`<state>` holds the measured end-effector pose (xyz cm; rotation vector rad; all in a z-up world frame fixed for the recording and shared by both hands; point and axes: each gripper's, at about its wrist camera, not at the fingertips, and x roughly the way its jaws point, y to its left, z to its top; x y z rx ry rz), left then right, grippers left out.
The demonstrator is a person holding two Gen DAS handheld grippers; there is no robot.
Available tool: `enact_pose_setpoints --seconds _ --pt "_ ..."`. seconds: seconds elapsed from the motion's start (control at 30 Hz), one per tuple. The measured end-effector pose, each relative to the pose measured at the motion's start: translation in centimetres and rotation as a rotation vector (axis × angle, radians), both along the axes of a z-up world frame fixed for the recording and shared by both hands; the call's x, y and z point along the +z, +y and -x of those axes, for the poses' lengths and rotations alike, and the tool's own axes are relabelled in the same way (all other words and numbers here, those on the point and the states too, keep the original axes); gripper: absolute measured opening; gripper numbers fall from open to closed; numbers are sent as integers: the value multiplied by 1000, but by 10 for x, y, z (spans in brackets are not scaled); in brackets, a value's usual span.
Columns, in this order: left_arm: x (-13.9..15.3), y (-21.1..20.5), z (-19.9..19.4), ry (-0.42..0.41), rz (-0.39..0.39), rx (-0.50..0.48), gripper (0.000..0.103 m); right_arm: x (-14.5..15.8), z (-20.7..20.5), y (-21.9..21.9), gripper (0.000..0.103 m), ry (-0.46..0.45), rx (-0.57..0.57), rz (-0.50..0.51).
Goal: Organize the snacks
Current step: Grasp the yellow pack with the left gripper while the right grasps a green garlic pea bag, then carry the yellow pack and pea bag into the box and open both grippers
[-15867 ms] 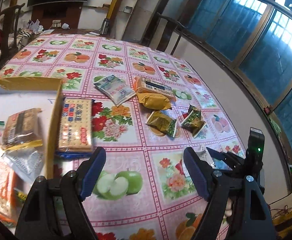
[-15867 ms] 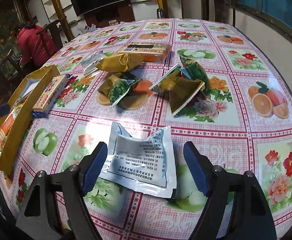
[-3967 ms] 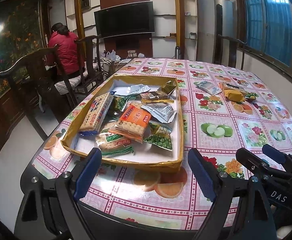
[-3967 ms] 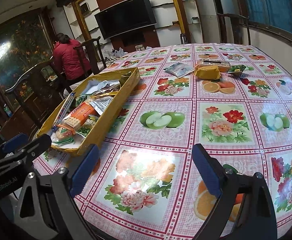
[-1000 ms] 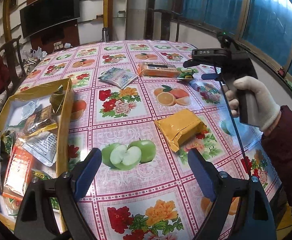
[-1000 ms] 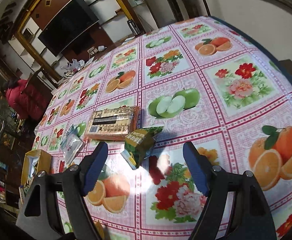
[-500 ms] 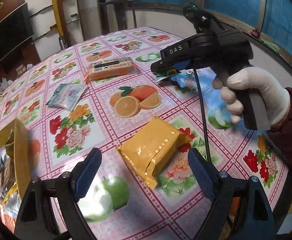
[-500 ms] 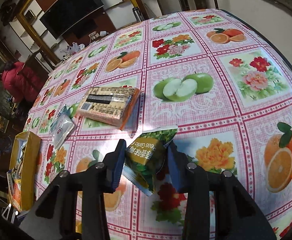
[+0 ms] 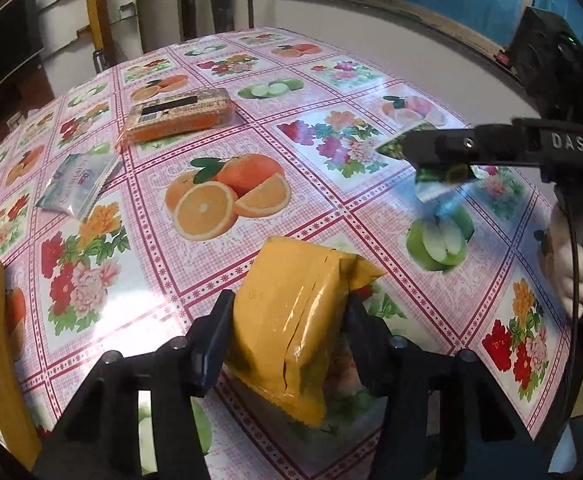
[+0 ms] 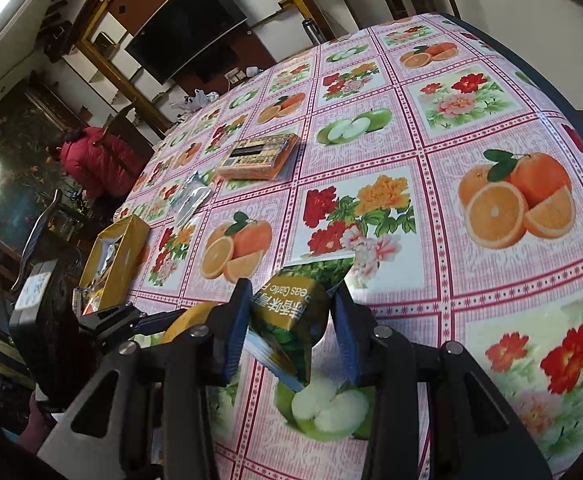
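At the left edge of the worktop [image 9: 323,208] stands the yellow box [image 10: 125,256], already holding several packets, so a good part of the sorting looks done. Still loose toward the far side lie a silvery sachet [image 9: 77,184] and, beyond it, an orange biscuit pack [image 9: 179,114]; both seem left to collect. Near the front edge the left tool [image 9: 287,340] has just closed its jaws onto the yellow packet [image 9: 291,320], pads pressing its two sides, with the packet still about at the cloth. To the right, the right tool [image 10: 291,332] is narrowed onto the green pea packet [image 10: 291,328], which hangs tilted between the pads, apparently lifted off the worktop. By my judgement both packets now need carrying to the box, then the two far ones remain.
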<state>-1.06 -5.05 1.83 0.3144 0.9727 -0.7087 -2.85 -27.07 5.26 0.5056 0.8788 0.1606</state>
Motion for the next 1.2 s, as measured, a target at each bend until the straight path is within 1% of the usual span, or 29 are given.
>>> enact_pose_setpoints --seconds 0.07,0.17,0.27,0.4,0.5,0.57,0.67,0.73,0.83,0.87,0.97,1.1,1.2 --pt "0 6 4 1 9 27 49 2 8 6 41 -5 11 4" --pt "9 27 14 17 81 72 49 5 19 16 41 -10 38 -20" --pt "24 55 30 2 147 113 49 14 29 33 41 -26 72 -2" --pt "50 104 54 -41 238 186 49 25 38 61 41 -47 122 -7" --pt "67 146 67 -74 284 262 49 34 40 89 41 -63 171 -2" --pt "72 176 73 -101 292 327 49 39 36 113 41 -69 210 5" --pt "73 218 73 -136 269 429 49 43 27 154 41 -70 271 22" --pt "69 246 70 -136 270 497 49 42 17 183 42 -64 314 25" --pt "62 274 64 -162 232 587 49 39 2 230 42 -51 378 27" --pt "59 283 62 -158 234 608 49 37 -2 244 42 -45 398 23" --pt "53 303 55 -140 242 657 49 34 -20 287 42 -28 444 22" --pt "46 311 46 -133 265 686 52 26 -51 332 42 2 470 23" --pt "47 319 47 -123 313 681 62 18 -81 355 42 38 467 9"
